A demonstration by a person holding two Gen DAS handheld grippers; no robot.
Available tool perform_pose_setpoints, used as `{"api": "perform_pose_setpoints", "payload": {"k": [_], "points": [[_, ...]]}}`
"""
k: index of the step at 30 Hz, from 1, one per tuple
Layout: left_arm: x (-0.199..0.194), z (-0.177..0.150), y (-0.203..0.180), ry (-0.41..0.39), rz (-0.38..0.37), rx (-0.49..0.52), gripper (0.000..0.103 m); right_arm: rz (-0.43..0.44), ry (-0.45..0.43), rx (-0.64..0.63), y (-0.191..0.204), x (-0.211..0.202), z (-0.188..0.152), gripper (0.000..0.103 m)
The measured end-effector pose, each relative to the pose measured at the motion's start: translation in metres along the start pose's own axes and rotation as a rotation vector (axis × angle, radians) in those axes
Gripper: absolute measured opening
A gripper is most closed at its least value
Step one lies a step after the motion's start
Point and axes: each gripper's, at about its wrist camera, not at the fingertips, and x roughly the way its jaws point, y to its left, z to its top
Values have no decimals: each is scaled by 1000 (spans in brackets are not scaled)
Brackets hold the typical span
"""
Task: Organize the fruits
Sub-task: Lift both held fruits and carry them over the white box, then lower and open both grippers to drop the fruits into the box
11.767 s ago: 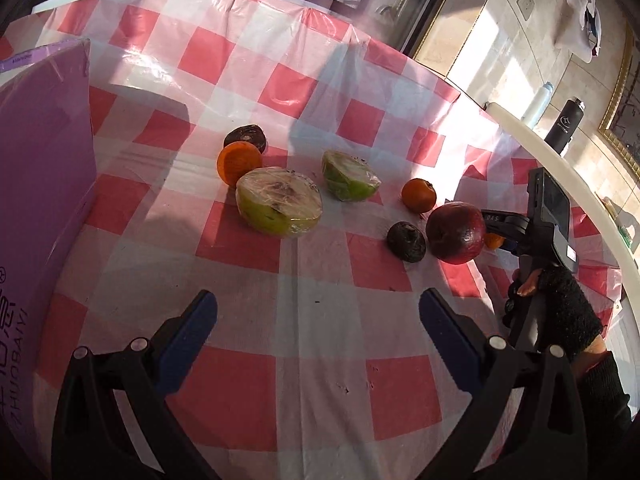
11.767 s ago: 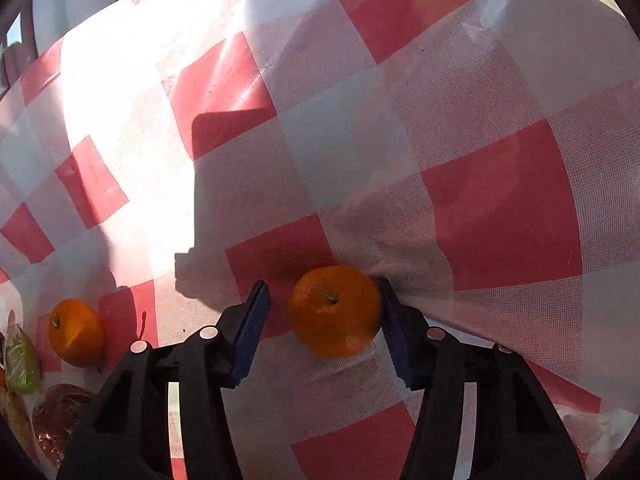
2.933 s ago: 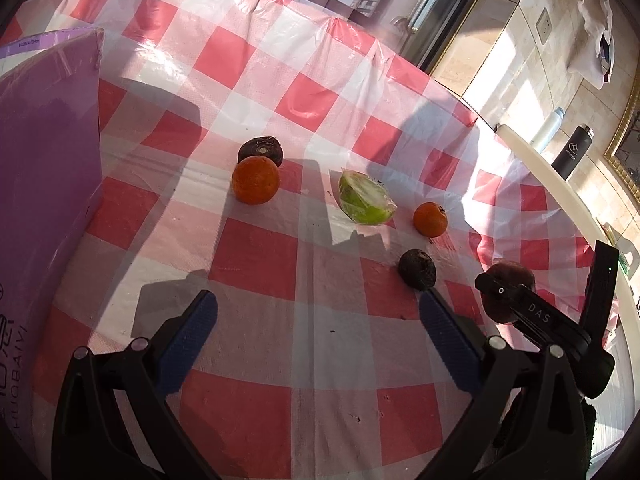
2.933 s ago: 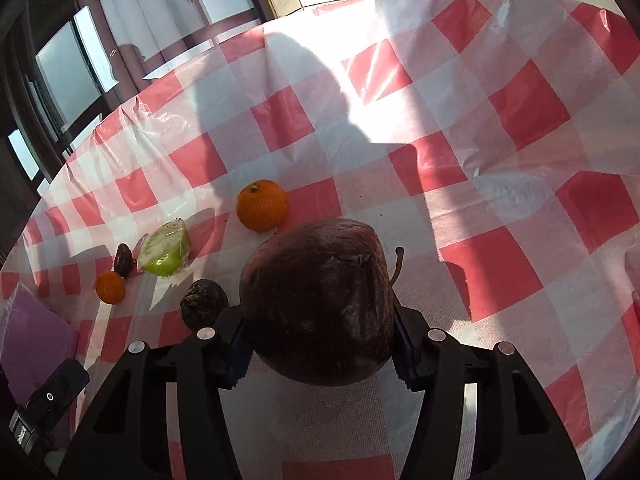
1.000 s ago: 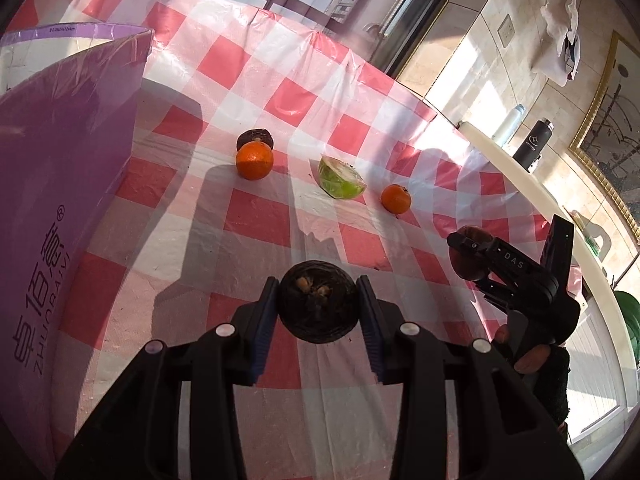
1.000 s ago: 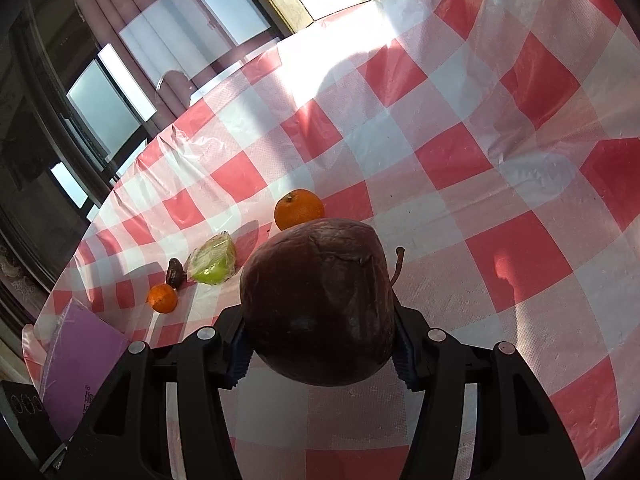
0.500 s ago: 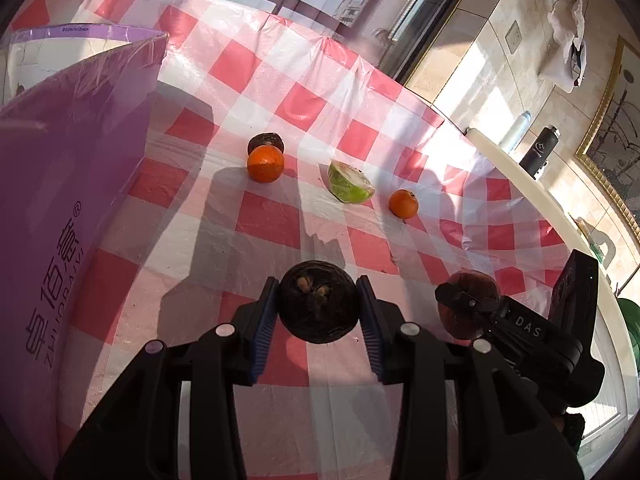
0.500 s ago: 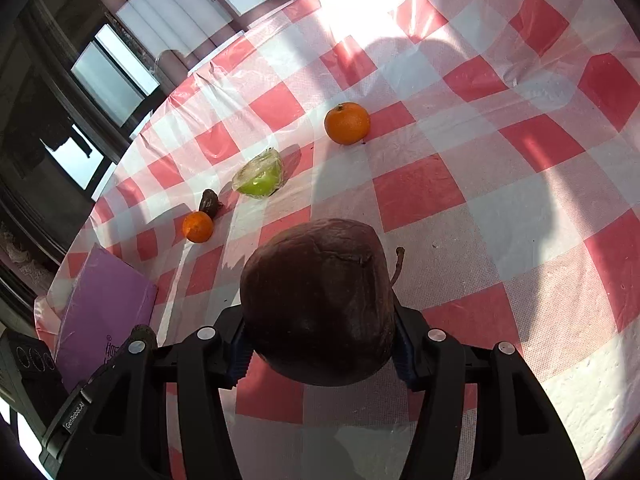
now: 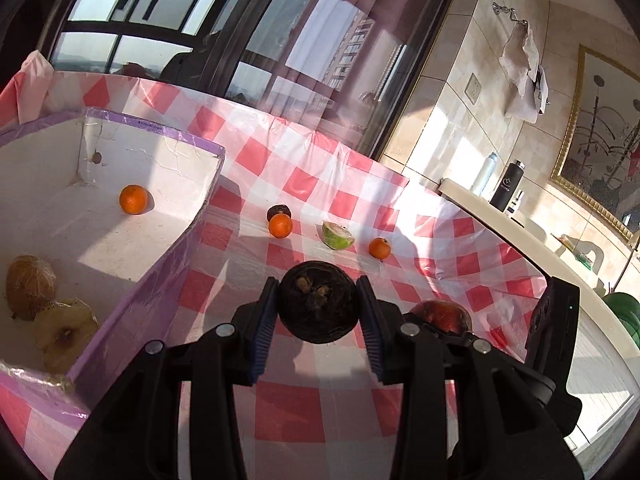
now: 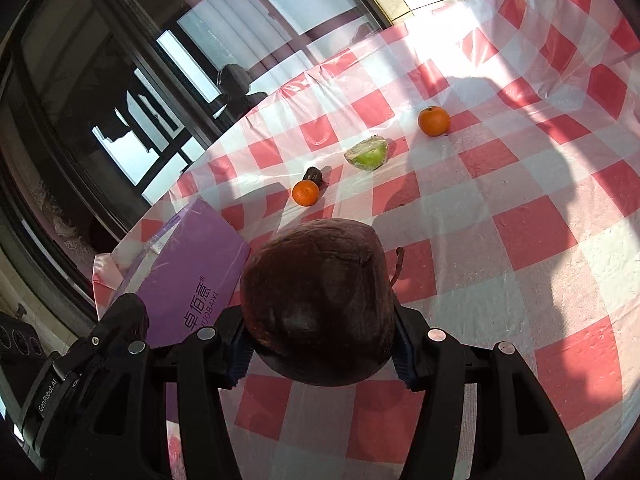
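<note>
My left gripper (image 9: 318, 322) is shut on a small dark round fruit (image 9: 318, 308), held above the checked tablecloth beside the purple box (image 9: 168, 276). My right gripper (image 10: 320, 338) is shut on a large dark red fruit (image 10: 320, 304), also seen in the left wrist view (image 9: 440, 314) just right of the left gripper. Inside the box lie an orange (image 9: 133, 199) and two wrapped pale fruit halves (image 9: 64, 334). On the cloth lie two oranges (image 9: 280, 226) (image 9: 379, 248), a green fruit half (image 9: 338, 236) and a small dark fruit (image 9: 279, 211).
The box is white inside with purple outer walls (image 10: 192, 264), at the table's left. A window wall stands behind the table. A counter with bottles (image 9: 506, 186) runs along the right side. The table edge (image 9: 520, 308) drops off at right.
Both grippers have risen and drawn back toward the box with their fruits. The box's inside has come into the left wrist view. The right gripper has moved close beside the left one.
</note>
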Motion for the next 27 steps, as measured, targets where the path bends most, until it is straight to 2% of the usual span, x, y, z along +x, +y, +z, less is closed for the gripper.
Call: {"api": "perform_pose_setpoints", "payload": {"k": [6,10,13,17,22,27], "points": [[-78,42,18,-192,60,32,39,150,-15,-155,87,-5,-1,56],[-108,64,43,-226,180,69,39,227,8,-261,147,1,-9,56],[-113,76,70,-186,286,92,39,261,34,-339,189,14,-20,56],[-107,86,116,-95,412,67,39,265,75,-435,237,34,-36,56],[-88,89,169,56,511,12,39,132,131,-594,278,68,-54,56],[-68,79,197,174,561,2,39,-20,221,-748,290,102,-74,56]]}}
